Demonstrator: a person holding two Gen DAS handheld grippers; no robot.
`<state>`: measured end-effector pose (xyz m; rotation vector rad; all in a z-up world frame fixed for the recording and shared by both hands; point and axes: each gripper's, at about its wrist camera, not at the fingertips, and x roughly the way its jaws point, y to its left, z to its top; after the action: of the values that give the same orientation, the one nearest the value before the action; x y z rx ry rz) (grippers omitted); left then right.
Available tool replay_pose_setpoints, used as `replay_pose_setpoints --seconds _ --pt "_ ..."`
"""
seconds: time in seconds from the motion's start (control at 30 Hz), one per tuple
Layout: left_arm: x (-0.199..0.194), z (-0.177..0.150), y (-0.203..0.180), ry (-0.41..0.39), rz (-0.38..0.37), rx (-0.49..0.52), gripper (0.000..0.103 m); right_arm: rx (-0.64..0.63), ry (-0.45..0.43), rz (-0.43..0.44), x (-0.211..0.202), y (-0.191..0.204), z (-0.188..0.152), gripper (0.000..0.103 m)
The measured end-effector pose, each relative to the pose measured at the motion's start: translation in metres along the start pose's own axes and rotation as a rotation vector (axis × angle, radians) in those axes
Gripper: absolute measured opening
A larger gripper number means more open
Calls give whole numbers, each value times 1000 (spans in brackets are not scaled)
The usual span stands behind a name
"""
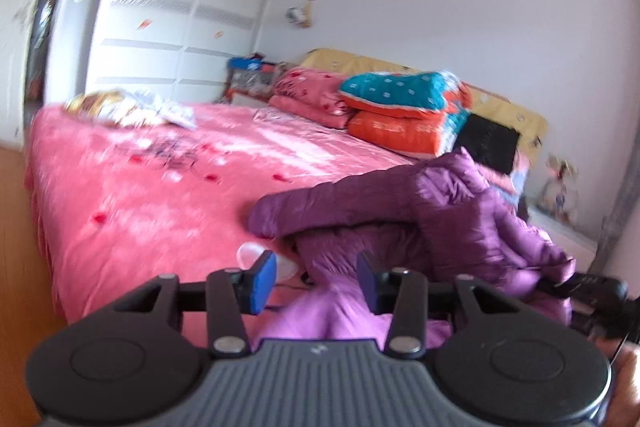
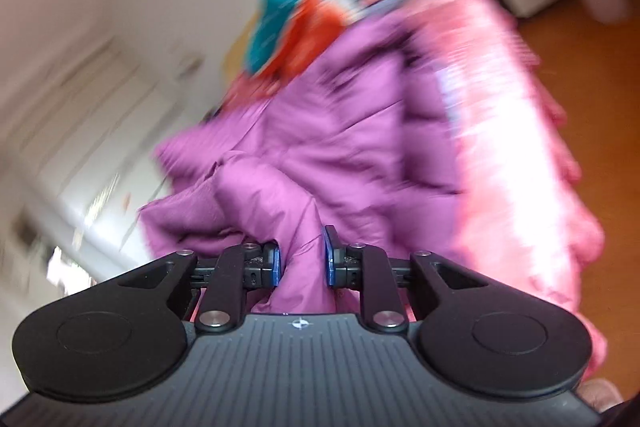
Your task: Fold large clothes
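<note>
A purple puffer jacket lies crumpled on the pink bed, one sleeve stretched out to the left. My left gripper is open, its blue pads apart just above the jacket's near hem. My right gripper is shut on a thick fold of the jacket and holds it up; this view is motion-blurred. The right gripper also shows at the right edge of the left wrist view, against the jacket.
Folded quilts, teal and orange and pink, are stacked at the headboard. A black item lies beside them. Loose papers and wrappers lie at the bed's far corner. A white wardrobe stands behind; wooden floor flanks the bed.
</note>
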<state>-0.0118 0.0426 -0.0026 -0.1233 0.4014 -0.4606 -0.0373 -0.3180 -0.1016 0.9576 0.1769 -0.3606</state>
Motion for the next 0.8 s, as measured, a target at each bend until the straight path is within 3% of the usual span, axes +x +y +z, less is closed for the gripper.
replay_pose_setpoints --seconds 0.2,0.33,0.57,0.67,0.8 --pt "38 6 -48 31 -42 194 53 165 -78 -123 2 -48 16 23" --pt "78 4 -82 58 -53 365 53 190 -50 -118 15 -56 18 23" --pt "141 1 -125 72 -106 556 53 146 4 -79 17 -68 30 30" --pt "159 11 -138 81 -170 554 53 131 26 -59 1 -76 30 32" --pt "175 48 -141 109 -317 317 55 78 54 -50 5 -76 33 38"
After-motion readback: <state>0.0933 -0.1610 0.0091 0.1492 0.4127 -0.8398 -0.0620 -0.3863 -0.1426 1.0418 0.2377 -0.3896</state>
